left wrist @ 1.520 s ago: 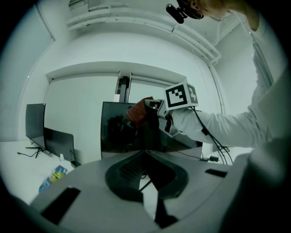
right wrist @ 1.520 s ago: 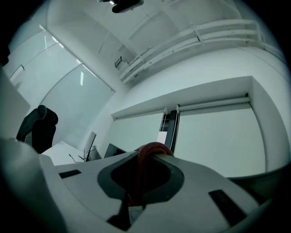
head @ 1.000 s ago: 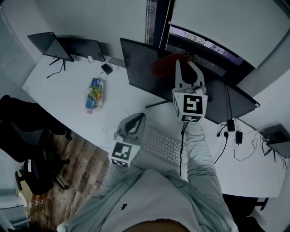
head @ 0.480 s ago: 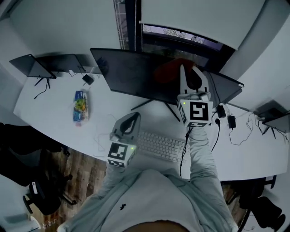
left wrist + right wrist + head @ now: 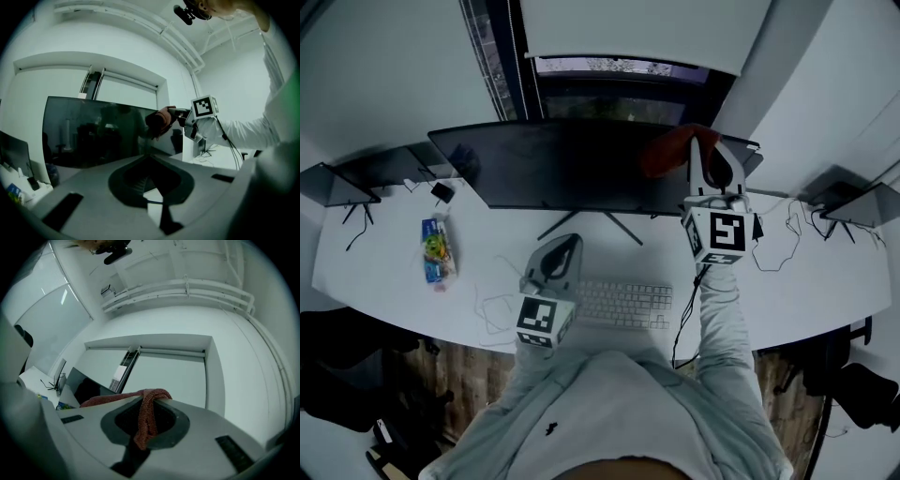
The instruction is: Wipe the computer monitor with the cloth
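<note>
Right gripper [image 5: 709, 150] pinches the red woven cloth [image 5: 666, 152] at the wide black monitor's [image 5: 562, 167] right end, so the screen runs off leftward. Left gripper's [image 5: 555, 258] closed, empty.

**A:** Was any text legible in the views?

**B:** None. The marker cubes [image 5: 724, 234] bore only black-and-white square patterns. Print on the packet [image 5: 437, 249] on the counter [image 5: 366, 272], and on the keyboard [image 5: 623, 305] keys, was too small to read.

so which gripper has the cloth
The right gripper: the red cloth is clamped in it at the monitor's upper right. The left gripper is shut on nothing, by the keyboard.
</note>
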Demonstrator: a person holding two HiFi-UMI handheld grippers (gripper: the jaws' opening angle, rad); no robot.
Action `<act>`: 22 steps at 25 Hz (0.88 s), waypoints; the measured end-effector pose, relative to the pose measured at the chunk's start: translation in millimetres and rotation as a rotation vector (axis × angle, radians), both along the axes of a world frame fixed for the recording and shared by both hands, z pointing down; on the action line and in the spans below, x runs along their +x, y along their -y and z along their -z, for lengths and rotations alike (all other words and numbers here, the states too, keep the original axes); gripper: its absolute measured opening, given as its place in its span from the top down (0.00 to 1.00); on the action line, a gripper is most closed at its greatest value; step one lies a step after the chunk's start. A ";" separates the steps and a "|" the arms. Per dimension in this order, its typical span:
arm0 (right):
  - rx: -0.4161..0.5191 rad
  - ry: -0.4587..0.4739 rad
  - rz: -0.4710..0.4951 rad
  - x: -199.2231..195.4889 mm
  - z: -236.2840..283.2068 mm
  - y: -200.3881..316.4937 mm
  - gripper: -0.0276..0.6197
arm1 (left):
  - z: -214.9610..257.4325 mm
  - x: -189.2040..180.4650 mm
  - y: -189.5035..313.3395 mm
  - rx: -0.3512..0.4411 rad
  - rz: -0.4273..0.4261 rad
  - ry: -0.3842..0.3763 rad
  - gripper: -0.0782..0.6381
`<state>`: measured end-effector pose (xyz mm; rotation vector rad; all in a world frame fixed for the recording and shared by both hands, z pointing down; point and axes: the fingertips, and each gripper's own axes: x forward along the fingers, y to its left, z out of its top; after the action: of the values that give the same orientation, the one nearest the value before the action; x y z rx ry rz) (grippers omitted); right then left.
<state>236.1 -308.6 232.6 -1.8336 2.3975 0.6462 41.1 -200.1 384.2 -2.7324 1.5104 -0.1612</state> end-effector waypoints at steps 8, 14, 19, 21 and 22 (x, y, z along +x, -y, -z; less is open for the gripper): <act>-0.005 0.033 -0.131 75.9 -1.0 -4.4 0.90 | -9.0 21.8 3.2 -0.017 -0.043 0.008 0.86; -0.015 0.064 -0.211 119.7 -2.9 -8.5 0.90 | -7.7 25.3 3.3 -0.017 -0.049 0.008 0.86; -0.019 0.080 -0.240 135.1 -5.7 -11.0 0.90 | -8.7 25.2 2.5 -0.016 -0.051 0.011 0.86; -0.018 0.075 -0.250 134.7 -9.9 -11.3 0.90 | -7.7 26.0 1.5 -0.014 -0.054 0.011 0.86; -0.024 0.074 -0.256 135.1 -13.7 -10.9 0.90 | -6.6 26.7 1.2 -0.012 -0.056 0.011 0.86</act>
<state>371.2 -297.6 246.3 -2.1552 2.1534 0.5571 67.8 -201.3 390.7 -2.7749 1.4331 -0.1845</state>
